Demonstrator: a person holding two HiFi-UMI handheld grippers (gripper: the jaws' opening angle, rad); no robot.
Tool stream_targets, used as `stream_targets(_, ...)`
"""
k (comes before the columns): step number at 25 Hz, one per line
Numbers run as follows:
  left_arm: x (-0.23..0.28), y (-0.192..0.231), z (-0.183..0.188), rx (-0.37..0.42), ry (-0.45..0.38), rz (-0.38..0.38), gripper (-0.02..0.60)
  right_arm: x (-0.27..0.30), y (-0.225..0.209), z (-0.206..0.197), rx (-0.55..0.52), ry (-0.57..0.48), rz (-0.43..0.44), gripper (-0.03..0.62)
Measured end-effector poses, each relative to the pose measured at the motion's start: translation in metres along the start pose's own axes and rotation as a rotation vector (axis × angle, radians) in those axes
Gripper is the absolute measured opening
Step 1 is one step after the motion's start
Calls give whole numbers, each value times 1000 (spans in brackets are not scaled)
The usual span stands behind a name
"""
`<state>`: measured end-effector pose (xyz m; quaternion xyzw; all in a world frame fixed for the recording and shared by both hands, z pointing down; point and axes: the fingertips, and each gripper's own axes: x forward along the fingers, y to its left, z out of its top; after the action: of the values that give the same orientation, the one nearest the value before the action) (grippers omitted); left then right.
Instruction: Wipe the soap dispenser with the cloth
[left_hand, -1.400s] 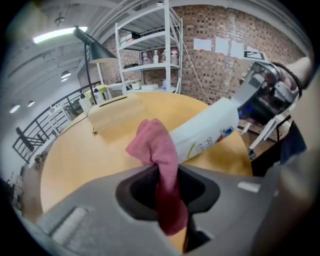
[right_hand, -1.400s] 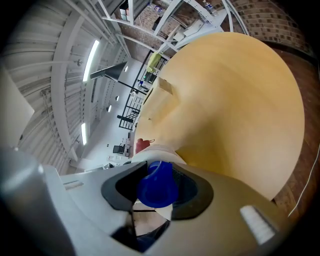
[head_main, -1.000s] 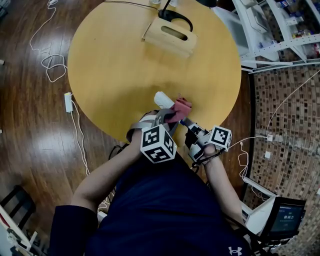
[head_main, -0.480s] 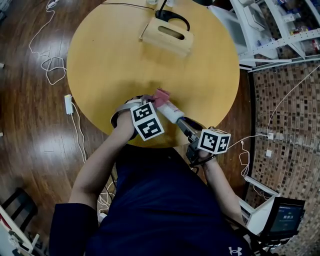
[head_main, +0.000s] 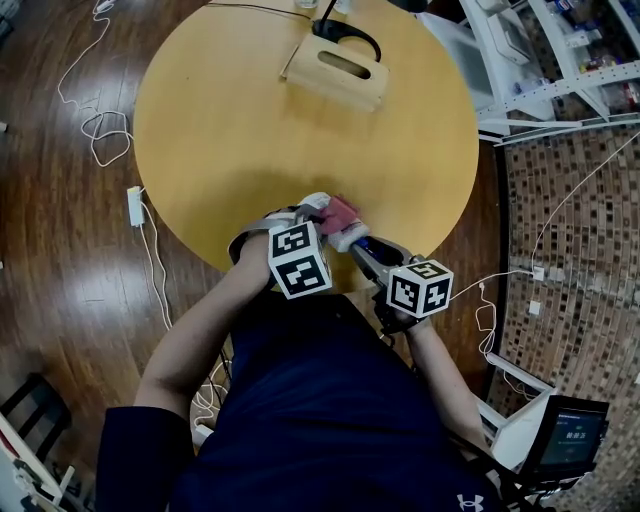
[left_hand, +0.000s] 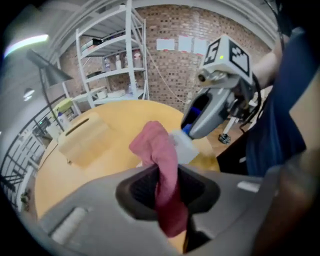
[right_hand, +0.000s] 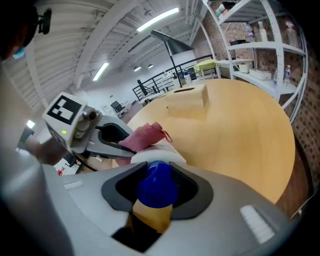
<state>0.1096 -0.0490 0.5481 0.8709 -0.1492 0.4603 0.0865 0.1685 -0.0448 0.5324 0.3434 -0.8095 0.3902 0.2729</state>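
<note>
On the left, the left hand-held gripper (left_hand: 167, 189) has its jaws drawn in narrow and pinched on a pink-red cloth (left_hand: 159, 150). The cloth is caught at its middle, so a loose bunch stands out ahead of the jaws and a tail hangs behind. I take it that bunch is left proud to serve as a soft pad, keeping the hard grey jaws off whatever is being rubbed. The fabric looks nubbly and limp, folding over itself. Its bunched end appears to lie against the side of the soap dispenser (head_main: 351, 238), which is held in the air just over the near edge of the bench (head_main: 220, 130) and not standing on it. The body is a smooth white rounded cylinder, probably plastic, with a blue part (right_hand: 156, 186) and a yellowish part behind that. Further right, the right hand-held gripper (right_hand: 156, 195) has its jaws closed partway round that blue end. Gripping it there seems meant to leave the whole white body bare to the cloth and free to be turned. The bench is round, pale yellow wood with a dull, even finish, and most of its top is bare. A light wooden box with a slot (head_main: 340, 70) sits at its far edge, well apart from the work.
</note>
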Motion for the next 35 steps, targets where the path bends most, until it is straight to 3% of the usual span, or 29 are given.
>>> stream_targets(5, 24, 56, -59, -127, 114, 115, 91, 1, -3, 2, 61, -8, 6, 140)
stream_targets(7, 22, 67, -68, -181, 106, 152, 91, 1, -5, 3, 137, -19, 33, 140)
stream_targets(9, 6, 70, -54, -206, 27, 213, 91, 2, -5, 4, 286, -38, 98, 138)
stream_targets(12, -21, 46, -3, -159, -173, 260, 90, 2, -12, -4, 627, -69, 169, 138)
stream_targets(15, -23, -4, 42, -19, -310, 240, 91, 4, -18, -14, 872, -97, 228, 138)
stream_targets(18, -13, -17, 53, 67, -346, 304, 94, 5, -23, -20, 1019, -126, 286, 138)
stream_targets(20, -3, -5, 43, 39, -325, 330, 94, 4, -26, -23, 1101, -147, 311, 137)
stream_targets(24, 16, 34, 8, -34, -228, 355, 93, 3, -29, -25, 1194, -179, 340, 137)
stream_targets(29, 40, 75, -51, -130, -40, 363, 92, 0, -32, -21, 1173, -188, 316, 137)
stream_targets(30, 33, 76, -51, -147, -52, 369, 91, 0, -31, -21, 1166, -182, 312, 137)
stream_targets(32, 7, 66, -27, -139, -156, 375, 91, 1, -29, -21, 1162, -173, 314, 137)
stream_targets(35, -16, 14, 29, 13, -335, 304, 91, 3, -25, -21, 1177, -170, 329, 137)
